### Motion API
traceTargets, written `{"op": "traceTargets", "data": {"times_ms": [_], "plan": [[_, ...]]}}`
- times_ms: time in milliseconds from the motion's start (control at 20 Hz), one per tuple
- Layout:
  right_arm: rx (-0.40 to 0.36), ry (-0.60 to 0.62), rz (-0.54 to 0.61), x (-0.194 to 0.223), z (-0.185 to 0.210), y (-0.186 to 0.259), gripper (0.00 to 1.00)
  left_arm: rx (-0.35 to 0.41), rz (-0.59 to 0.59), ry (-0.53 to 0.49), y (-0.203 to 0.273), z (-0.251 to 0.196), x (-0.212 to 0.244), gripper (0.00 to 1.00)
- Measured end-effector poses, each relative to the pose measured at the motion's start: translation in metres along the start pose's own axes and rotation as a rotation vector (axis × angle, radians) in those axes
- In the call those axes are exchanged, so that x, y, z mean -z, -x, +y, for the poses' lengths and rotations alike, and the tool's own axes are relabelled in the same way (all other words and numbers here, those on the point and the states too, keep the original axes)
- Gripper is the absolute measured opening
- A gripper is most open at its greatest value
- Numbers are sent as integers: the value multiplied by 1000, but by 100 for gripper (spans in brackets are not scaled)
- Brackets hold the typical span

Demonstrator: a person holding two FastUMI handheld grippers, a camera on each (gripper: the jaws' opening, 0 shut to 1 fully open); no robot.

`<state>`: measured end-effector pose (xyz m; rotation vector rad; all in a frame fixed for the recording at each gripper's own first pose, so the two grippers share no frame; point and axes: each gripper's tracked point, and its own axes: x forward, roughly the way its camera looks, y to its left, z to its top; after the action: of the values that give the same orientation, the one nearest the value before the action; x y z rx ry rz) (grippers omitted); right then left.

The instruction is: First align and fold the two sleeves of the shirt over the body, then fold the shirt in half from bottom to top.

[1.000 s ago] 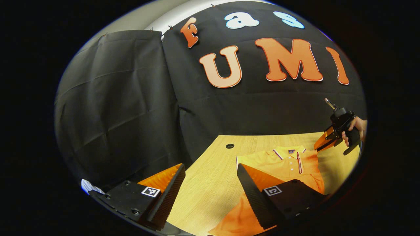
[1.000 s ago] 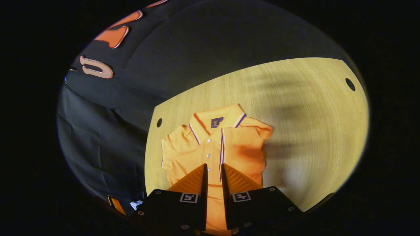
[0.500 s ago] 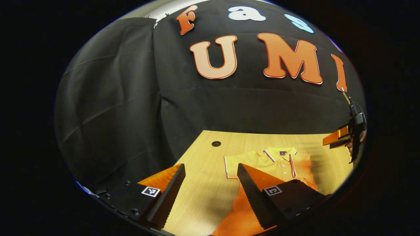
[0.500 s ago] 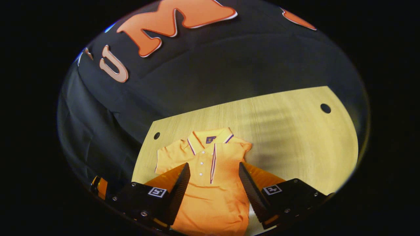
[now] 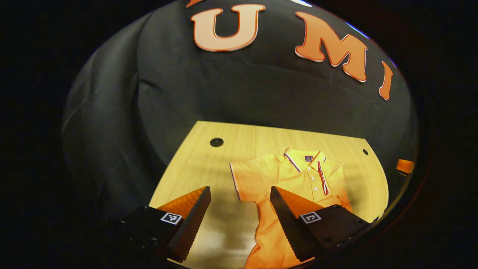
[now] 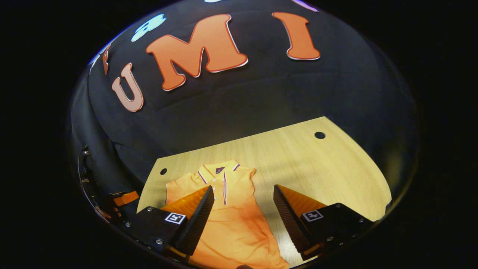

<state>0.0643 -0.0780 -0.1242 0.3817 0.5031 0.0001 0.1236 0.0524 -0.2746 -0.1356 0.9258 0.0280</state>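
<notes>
An orange polo shirt (image 5: pixel 298 179) lies face up on the wooden table (image 5: pixel 261 138), collar toward the wall. One sleeve (image 5: pixel 246 179) spreads out flat to the left; the other side lies folded in over the body. My left gripper (image 5: pixel 239 190) hangs open above the near left part of the shirt, holding nothing. In the right gripper view the shirt (image 6: pixel 231 220) runs down between the fingers of my right gripper (image 6: pixel 243 188), which is open and holds nothing. The right gripper (image 5: pixel 405 166) also shows at the far right edge of the left gripper view.
Black cloth walls close the table at the back and left. The tabletop has round holes near its back corners (image 5: pixel 216 142) (image 6: pixel 319 135). Bare wood (image 6: pixel 317 168) stretches to the right of the shirt. A part of the left gripper (image 6: pixel 125 198) shows at the left edge.
My right gripper went from nearly shut to open and drew back from the collar toward the near edge. My left gripper stayed open while its view swung toward the shirt.
</notes>
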Motion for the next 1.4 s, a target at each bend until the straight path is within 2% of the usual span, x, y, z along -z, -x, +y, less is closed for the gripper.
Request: {"op": "traceTargets", "data": {"times_ms": [200,350,400,500,550,700,750,850,950,1050,1100,1150,1200,1250,1400], "plan": [[122,-14,-92,10,-21,50,97,69,162,22,-53,-5,8,100],[192,-40,-115,18,-37,82,97,38,289,-22,-97,1,14,100],[209,-51,-120,21,-41,89,97,48,311,-33,-108,-3,16,100],[244,-63,-126,26,-52,101,97,47,384,-58,-124,-5,22,95],[258,-65,-130,26,-57,107,97,43,399,-75,-138,-7,25,91],[297,-62,-142,31,-67,125,97,-11,470,-135,-164,0,35,91],[309,-60,-145,32,-70,132,97,-19,494,-144,-171,1,39,94],[320,-52,-157,34,-73,142,97,-51,538,-165,-180,7,48,90],[303,-15,-221,25,-69,153,97,-15,550,-147,-177,0,44,88],[320,22,-251,21,-71,162,97,5,566,-155,-180,-4,50,53],[333,38,-240,25,-72,164,97,12,575,-167,-181,-7,53,53],[343,56,-230,30,-74,165,97,33,563,-170,-188,-9,59,47],[350,73,-220,33,-77,166,98,17,556,-165,-184,-9,50,30],[356,84,-210,36,-78,166,98,31,576,-172,-180,-12,52,13],[352,104,-198,39,-76,165,98,53,494,-225,-169,-18,26,12]]}}
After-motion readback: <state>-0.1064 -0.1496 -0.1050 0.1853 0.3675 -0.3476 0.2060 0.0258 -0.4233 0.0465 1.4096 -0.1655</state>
